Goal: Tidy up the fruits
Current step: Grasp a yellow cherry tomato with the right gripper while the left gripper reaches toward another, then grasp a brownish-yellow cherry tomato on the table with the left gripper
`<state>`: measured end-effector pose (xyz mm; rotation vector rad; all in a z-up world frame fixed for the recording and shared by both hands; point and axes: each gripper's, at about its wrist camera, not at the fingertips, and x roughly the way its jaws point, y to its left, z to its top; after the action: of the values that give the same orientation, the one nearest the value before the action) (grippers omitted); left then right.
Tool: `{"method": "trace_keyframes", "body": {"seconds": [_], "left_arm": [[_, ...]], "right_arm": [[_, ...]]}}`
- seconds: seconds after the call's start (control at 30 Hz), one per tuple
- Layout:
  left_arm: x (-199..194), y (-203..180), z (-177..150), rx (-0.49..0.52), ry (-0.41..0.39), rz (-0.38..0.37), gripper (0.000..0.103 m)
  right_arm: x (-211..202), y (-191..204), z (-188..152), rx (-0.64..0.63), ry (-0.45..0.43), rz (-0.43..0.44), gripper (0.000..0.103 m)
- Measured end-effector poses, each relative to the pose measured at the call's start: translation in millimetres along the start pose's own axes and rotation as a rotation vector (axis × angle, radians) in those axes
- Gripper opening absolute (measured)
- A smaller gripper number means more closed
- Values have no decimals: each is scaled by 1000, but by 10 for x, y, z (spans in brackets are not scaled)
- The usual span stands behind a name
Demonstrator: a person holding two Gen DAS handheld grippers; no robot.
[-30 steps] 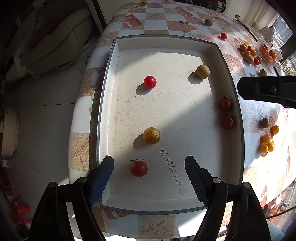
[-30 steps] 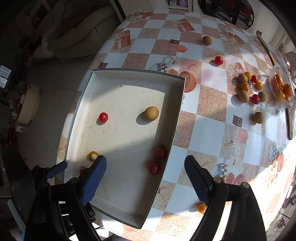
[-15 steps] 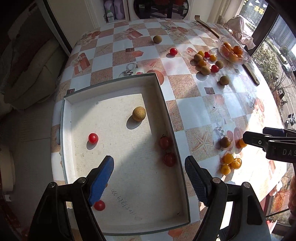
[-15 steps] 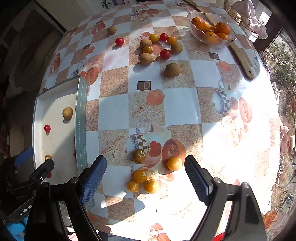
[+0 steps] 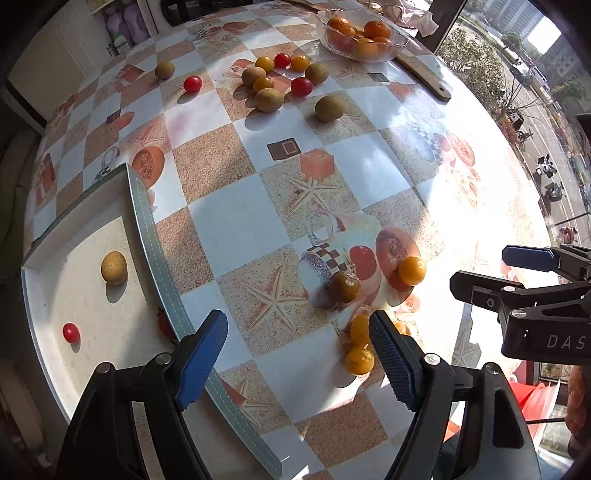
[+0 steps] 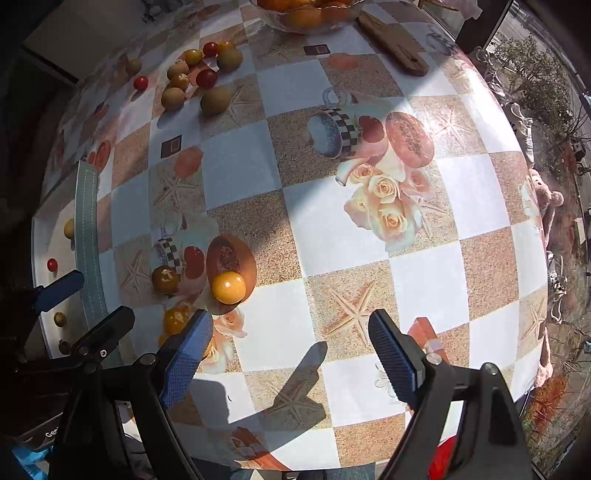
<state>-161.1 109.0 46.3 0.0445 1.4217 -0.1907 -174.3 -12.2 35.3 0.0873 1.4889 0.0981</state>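
My left gripper (image 5: 297, 356) is open and empty above the table, just right of the white tray (image 5: 155, 243). The tray holds a tan round fruit (image 5: 113, 267), a small red tomato (image 5: 70, 332) and another tomato (image 5: 165, 325) by its right wall. Near the left gripper's right finger lie an orange fruit (image 5: 412, 270), a dark yellow-green tomato (image 5: 343, 286) and small orange fruits (image 5: 359, 360). My right gripper (image 6: 290, 345) is open and empty over bare tablecloth; the orange fruit (image 6: 228, 287) and dark tomato (image 6: 165, 279) lie left of it.
A cluster of kiwis, tomatoes and yellow fruits (image 5: 280, 79) lies at the far side. A glass bowl of oranges (image 5: 360, 35) and a wooden board (image 5: 421, 74) stand beyond. The right gripper's fingers (image 5: 532, 258) show at the left view's right edge. The table edge is close on the right.
Both grippers have swung right, away from over the tray toward the loose orange fruits on the tablecloth. Both stay open and empty.
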Motion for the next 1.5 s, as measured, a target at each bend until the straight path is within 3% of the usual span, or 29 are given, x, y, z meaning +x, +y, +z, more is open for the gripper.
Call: {"method": "trace_keyframes", "body": {"seconds": [0.13,0.2,0.27,0.33,0.47,0.63,0.73,0.83,0.9,1.0,1.5], "left_arm": [[124,-67,75,-1,16,-14,80],[198,-92,111,1,27,-8,79],[281,-115,134,3,45,-2,64],[346,-124,154,1,59,6,62],[378,-168,165,25,40,59,47],[344,-80,204,-7,19,59,32],[329,-10,220,-20,14,56,32],[322,2,222,-15,13,53,32],[313,47,228,-13,11,49,30],[292,96,209,-39,15,14,9],[23,473,98,-95,-17,-80,9]], "right_arm": [[11,-65,-50,-1,-1,14,88],[27,-79,-66,-8,2,17,82],[49,-99,-79,-14,10,28,77],[74,-95,-91,-19,14,38,72],[132,-64,-106,-23,21,71,65],[202,52,-77,-49,13,112,64],[236,118,-55,-71,7,122,58],[280,202,-18,-92,3,107,42],[286,244,-4,-108,7,98,25],[283,277,15,-103,5,94,25],[55,54,-44,-27,-3,132,25]]}}
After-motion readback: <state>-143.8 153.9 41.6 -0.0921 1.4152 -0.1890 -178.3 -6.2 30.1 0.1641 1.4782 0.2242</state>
